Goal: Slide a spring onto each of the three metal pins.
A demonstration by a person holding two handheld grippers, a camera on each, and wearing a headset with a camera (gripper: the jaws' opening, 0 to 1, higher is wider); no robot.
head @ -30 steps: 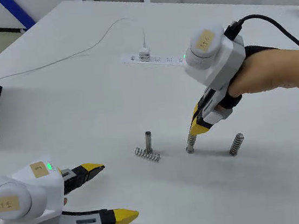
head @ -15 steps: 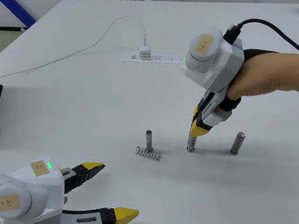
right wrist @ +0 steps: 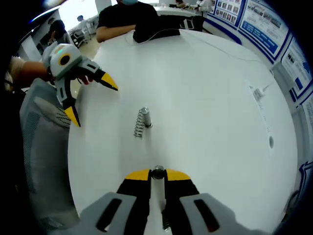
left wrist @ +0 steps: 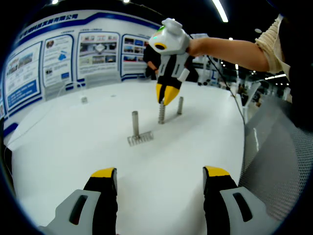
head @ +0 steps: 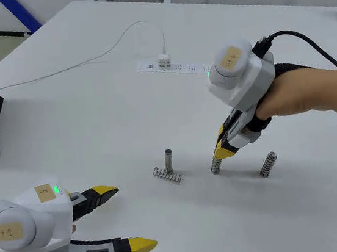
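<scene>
The right gripper [head: 224,150] clamps the middle pin [right wrist: 157,172]. Its round steel head is hidden behind yellow tips in the head view but plain in the right gripper view. A coiled spring [head: 216,167] rings it. To the left, a loose spring [head: 166,175] lies at the foot of a bare pin [head: 168,160]. The left gripper [head: 130,216] gapes, near left.

Left tongs [head: 135,215] spread wide; right tongs [head: 223,152] pinched, pointing down.

Bare worktop [head: 95,129] lies open between the left gripper [head: 135,215] and the uncovered pin [head: 168,157], whose top is free; a loose spring [head: 166,175] lies at its near foot. The right gripper [head: 223,152], jaws closed round the middle pin [head: 216,167], blocks it from above.
</scene>
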